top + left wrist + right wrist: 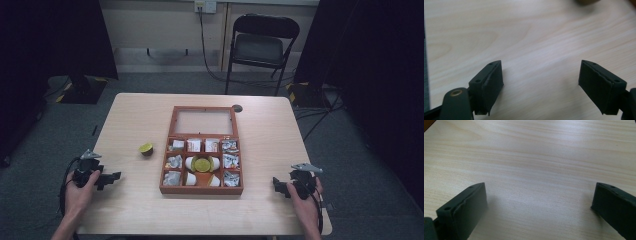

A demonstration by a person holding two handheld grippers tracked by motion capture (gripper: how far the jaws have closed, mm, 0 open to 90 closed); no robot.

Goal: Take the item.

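We hold the left gripper and right gripper spread wide and empty at the table's near corners. One green bowl rests mid-box; another sits left. Likely rigid, slippery: grip the rim.

A pale wooden tabletop stands on grey carpet. Beyond its far edge a black folding chair faces a cream wall, a cable hanging from a socket. Dark curtains flank both sides.
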